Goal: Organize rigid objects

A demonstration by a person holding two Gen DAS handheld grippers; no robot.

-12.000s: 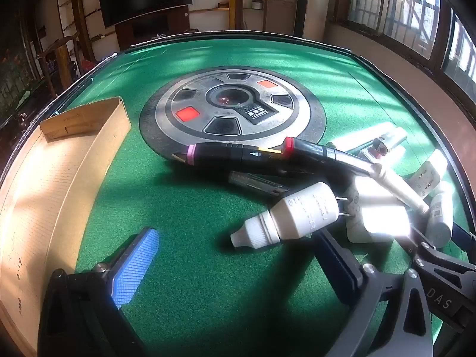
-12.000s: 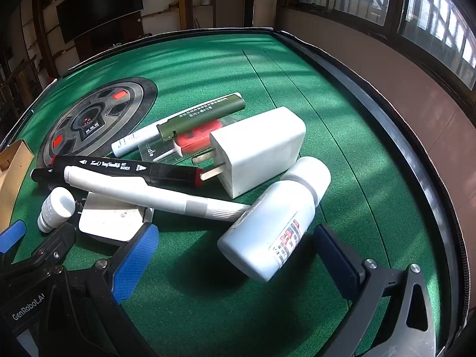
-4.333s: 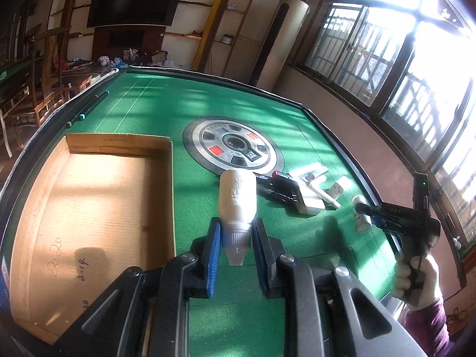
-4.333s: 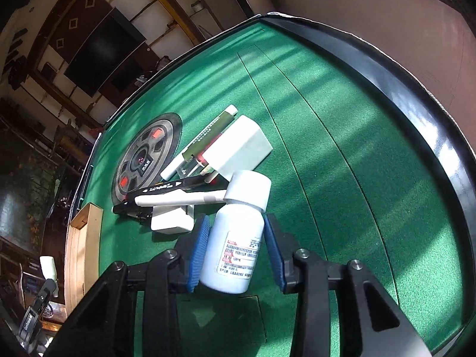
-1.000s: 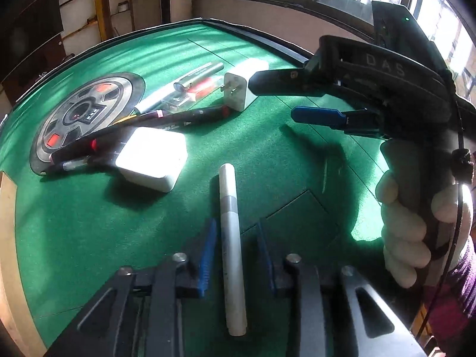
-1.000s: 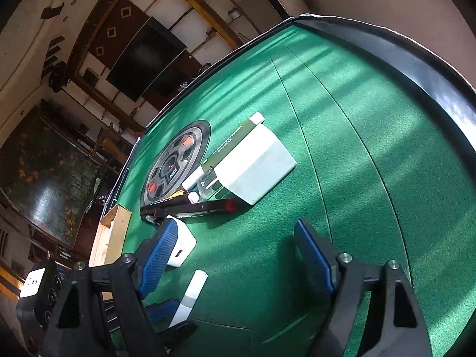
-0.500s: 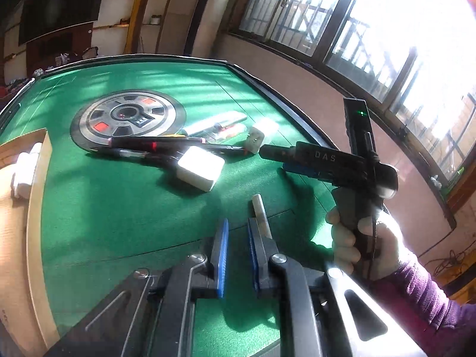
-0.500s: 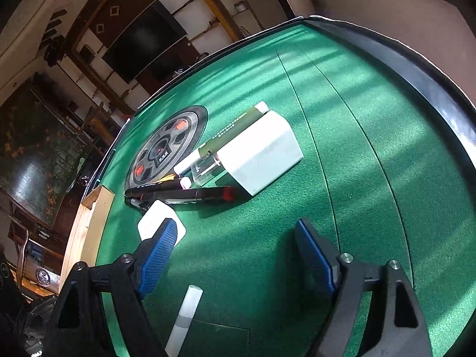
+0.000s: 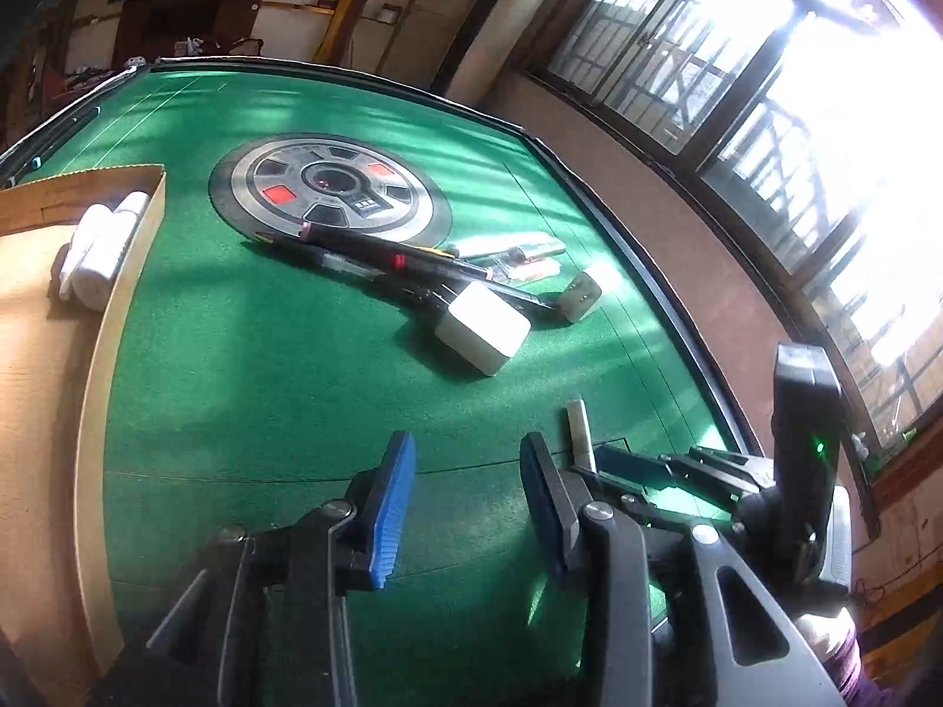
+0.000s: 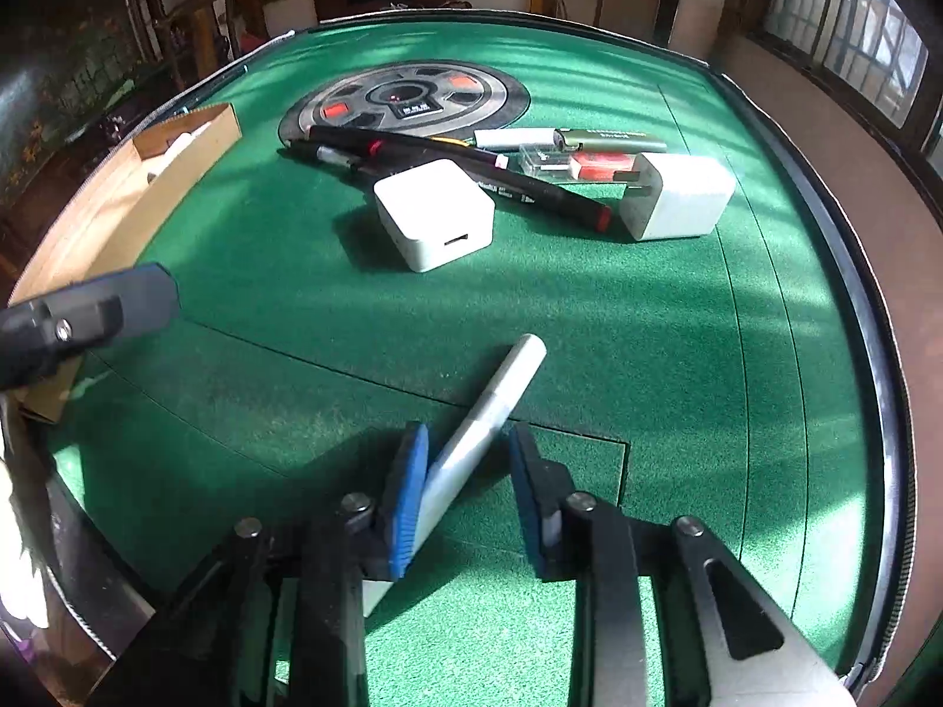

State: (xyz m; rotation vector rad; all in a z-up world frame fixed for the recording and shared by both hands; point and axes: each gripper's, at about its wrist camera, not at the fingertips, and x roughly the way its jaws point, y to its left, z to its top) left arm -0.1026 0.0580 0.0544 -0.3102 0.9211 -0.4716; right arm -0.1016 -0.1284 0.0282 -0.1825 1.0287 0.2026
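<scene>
A white pen (image 10: pixel 492 406) lies slantwise on the green felt near the table's front edge. My right gripper (image 10: pixel 465 483) is closing on it: the left blue pad lies along its side and the right pad's tip touches it. In the left wrist view the same pen (image 9: pixel 579 427) pokes out of the right gripper (image 9: pixel 592 462). My left gripper (image 9: pixel 465 501) is to the left of it, its jaws opening with only felt between them. Two white chargers (image 10: pixel 436 215) (image 10: pixel 678 194) and several markers (image 10: pixel 471 162) lie in a heap further back.
A cardboard box (image 9: pixel 127 294) stands along the left side with white bottles (image 9: pixel 97 247) inside. A round grey control panel (image 9: pixel 330 185) sits in the table's middle. The raised black table rim (image 10: pixel 872 342) runs along the right. A gloved hand (image 9: pixel 825 636) holds the right gripper.
The left gripper let go of the white pen, opened and drew back to the left. The right gripper swung down over the pen and closed around it.
</scene>
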